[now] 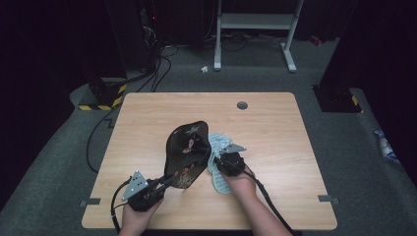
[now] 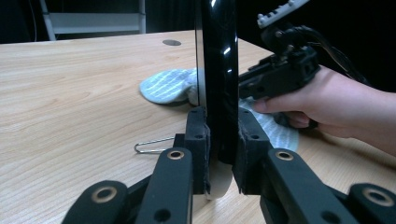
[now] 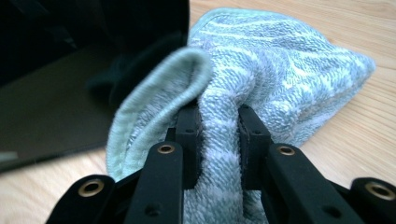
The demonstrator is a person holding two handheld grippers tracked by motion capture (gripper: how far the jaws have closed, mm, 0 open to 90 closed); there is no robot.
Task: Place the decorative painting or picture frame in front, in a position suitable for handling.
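Two tools in play: your left tool [image 1: 169,181] and your right tool [image 1: 222,164], each clamped on something.
Left tool state: jaws pressed together on the lower edge of the black lacquered tray [image 1: 187,153]; in the left gripper view the pads pinch the tray's [image 2: 217,70] thin rim from both sides.
Tray position: standing on edge, rising up and away from your left tool, its painted face with a floral pattern turned toward the high view camera. Whether its bottom edge touches the counter [image 1: 147,123] I cannot tell.
Right tool state: jaws closed on a bunched fold of the pale blue-green striped cloth [image 3: 280,70]; pile bulges out on both sides of the pads.
Cloth position: the rest of it trails ahead of and under your right tool, lying on the counter just beside the tray's far face [image 1: 220,147].
Other item: a wire paperclip [image 2: 152,145] lies on the counter to the left of your left tool's jaws, apart from the tray.
Step in hand (judged): you look set to wipe the tray, with the left tool steadying it and the right bringing the cloth in.
Next move calls for: lift the gripped cloth against the tray's surface and rub along it. Keep the left clamp firm, since the glossy rim could slip or twist under sideways push.
Watch: press lightly, keeping the hard jaw tips off the lacquer.
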